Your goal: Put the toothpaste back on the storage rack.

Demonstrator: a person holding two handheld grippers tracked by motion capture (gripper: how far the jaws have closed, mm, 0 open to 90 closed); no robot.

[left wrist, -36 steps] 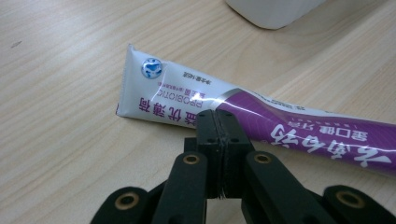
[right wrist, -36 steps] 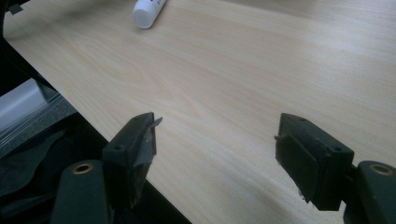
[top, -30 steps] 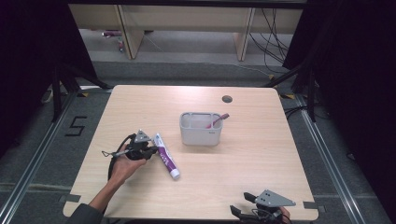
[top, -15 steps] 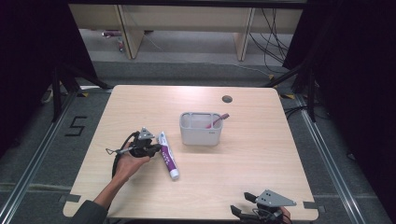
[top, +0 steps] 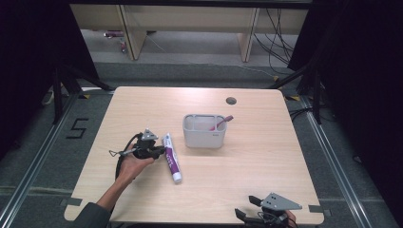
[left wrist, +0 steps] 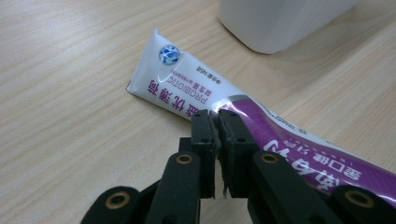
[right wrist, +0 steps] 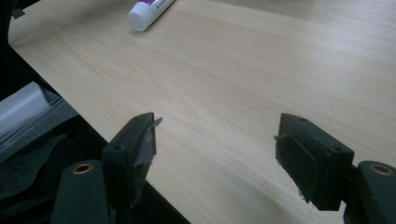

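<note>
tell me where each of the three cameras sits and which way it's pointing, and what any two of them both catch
High view: fixed above the person's edge of the table, looking forward and down; shows the forearm, left gripper, right gripper, grey bin.
Left gripper view: rides the left gripper, looking down its shut jaws at the toothpaste tube beside the bin.
Right gripper view: rides the right gripper, looking between open jaws across bare tabletop.
Shared: all three catch the tube.
</note>
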